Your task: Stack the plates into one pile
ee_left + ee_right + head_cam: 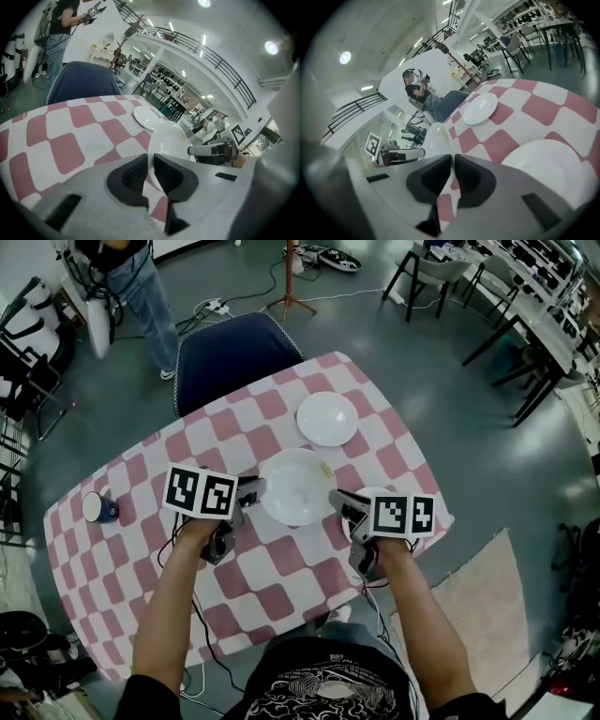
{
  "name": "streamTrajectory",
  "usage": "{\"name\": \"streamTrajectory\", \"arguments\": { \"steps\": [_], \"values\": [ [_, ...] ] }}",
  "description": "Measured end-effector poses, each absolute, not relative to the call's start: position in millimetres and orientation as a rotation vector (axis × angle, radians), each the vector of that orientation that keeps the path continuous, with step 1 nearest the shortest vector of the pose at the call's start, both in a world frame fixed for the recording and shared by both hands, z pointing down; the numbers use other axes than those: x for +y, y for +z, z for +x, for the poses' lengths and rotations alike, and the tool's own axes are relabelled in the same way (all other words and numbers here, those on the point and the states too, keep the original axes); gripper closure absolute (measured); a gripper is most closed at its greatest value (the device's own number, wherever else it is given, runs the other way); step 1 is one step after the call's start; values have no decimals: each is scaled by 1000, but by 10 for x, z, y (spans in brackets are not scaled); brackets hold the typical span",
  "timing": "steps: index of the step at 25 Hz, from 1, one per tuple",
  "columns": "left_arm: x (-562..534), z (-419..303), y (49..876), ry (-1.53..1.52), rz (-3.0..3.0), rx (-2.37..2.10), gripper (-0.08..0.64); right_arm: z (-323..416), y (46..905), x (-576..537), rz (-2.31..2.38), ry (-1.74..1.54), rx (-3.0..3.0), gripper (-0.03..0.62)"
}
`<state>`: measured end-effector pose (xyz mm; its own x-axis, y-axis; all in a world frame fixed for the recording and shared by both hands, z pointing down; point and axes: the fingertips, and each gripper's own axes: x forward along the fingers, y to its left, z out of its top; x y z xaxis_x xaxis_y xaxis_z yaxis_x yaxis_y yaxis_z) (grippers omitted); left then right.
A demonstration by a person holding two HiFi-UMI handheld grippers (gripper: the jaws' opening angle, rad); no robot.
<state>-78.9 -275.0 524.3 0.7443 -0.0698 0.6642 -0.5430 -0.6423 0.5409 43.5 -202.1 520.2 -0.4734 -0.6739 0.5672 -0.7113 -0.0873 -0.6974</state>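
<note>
One plate pinched by left hand-held gripper and right hand-held gripper — over pink-checked table, grey floor

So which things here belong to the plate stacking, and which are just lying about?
Job: held plate, far plate, near plate, left gripper and right gripper, both shut on the held plate's rim.
Lying about: mug, chair.

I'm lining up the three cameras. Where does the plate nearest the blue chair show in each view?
Head view: far plate above centre, just beyond the held plate.
Left gripper view: far plate at centre, just above the held plate.
Right gripper view: far plate just right of centre.
Shared landmark: the blue chair at the table's far edge, in all three.
</note>
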Motion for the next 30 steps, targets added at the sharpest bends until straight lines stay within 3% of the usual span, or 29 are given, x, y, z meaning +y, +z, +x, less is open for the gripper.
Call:
{"name": "streamTrajectory", "arguments": {
  "steps": [17,30],
  "values": [
    [-1926,358,5464,896,2187,-398,509,1522,5453,-1095,1732,1725,-2030,558],
    [-1573,747,5789,941,2158,-375,505,1906,5782,-731,1836,1678,-1889,551]
  ]
}}
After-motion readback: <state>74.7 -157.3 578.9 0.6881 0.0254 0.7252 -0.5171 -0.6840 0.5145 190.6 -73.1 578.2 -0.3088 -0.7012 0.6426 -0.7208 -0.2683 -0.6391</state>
